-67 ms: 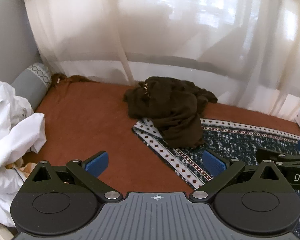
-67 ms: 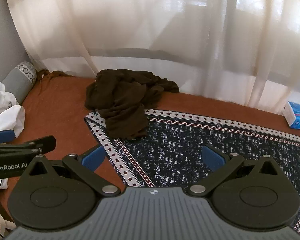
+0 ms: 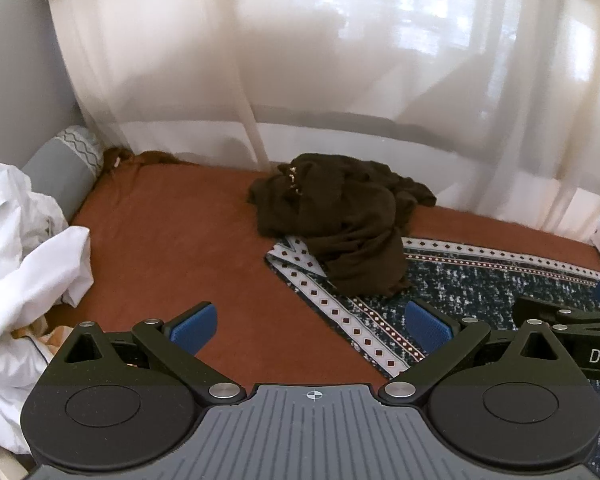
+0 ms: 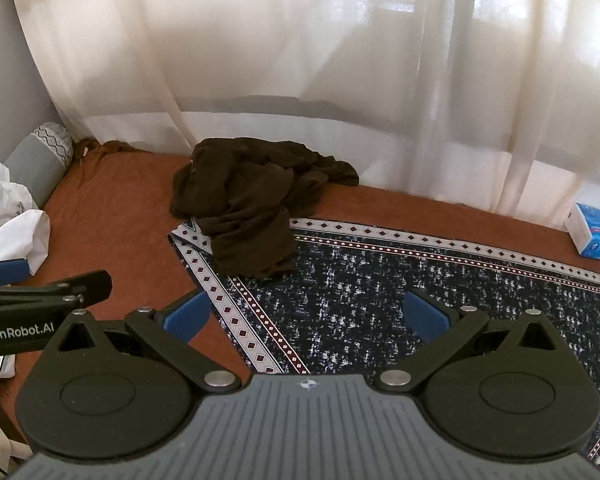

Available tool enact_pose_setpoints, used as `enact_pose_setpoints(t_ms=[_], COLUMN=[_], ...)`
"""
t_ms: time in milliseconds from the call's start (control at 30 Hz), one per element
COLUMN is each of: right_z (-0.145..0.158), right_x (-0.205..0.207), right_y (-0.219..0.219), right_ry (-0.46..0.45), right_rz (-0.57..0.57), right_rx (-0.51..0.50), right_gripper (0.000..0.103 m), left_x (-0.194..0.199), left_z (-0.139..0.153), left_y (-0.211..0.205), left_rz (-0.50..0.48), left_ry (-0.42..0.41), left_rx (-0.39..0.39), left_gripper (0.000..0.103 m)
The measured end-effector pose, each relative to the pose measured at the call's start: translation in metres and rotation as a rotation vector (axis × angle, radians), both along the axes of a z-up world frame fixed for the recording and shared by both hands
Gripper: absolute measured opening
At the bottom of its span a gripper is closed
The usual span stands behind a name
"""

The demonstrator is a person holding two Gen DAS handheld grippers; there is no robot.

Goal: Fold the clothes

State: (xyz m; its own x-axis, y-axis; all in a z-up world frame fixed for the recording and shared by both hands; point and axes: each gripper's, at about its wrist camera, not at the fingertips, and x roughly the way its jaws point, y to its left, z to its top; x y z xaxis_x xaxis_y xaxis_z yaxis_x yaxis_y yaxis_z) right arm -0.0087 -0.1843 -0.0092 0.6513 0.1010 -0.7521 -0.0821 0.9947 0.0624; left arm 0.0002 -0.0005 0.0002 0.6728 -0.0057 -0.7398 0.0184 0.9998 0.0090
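Note:
A crumpled dark brown garment (image 3: 340,224) (image 4: 252,208) lies heaped on the rust-coloured bed surface (image 3: 172,248), partly over the corner of a dark patterned cloth (image 3: 480,292) (image 4: 400,300) with a white diamond border. My left gripper (image 3: 310,328) hovers open in front of the garment, well short of it, with nothing between its blue pads. My right gripper (image 4: 306,320) is open too, above the patterned cloth, and holds nothing. Each gripper shows at the edge of the other's view.
A pile of white fabric (image 3: 24,264) (image 4: 8,224) lies at the left with a grey bolster pillow (image 3: 64,168) behind it. Sheer white curtains (image 3: 340,80) hang along the far side. A blue tissue pack (image 4: 594,236) sits at the far right.

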Motion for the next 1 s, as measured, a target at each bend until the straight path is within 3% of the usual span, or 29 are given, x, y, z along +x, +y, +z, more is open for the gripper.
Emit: enact_pose_setpoints(t_ms=[1000], right_z=[-0.004], right_x=[0.0018], right_y=[0.0018], right_ry=[0.007], right_rz=[0.009], right_rx=[0.02], right_gripper=[0.103], left_x=[-0.0009], left_z=[0.0024], left_y=[-0.0017], left_rz=[-0.011], left_ry=[-0.007], left_rx=[0.014], left_gripper=[0.103])
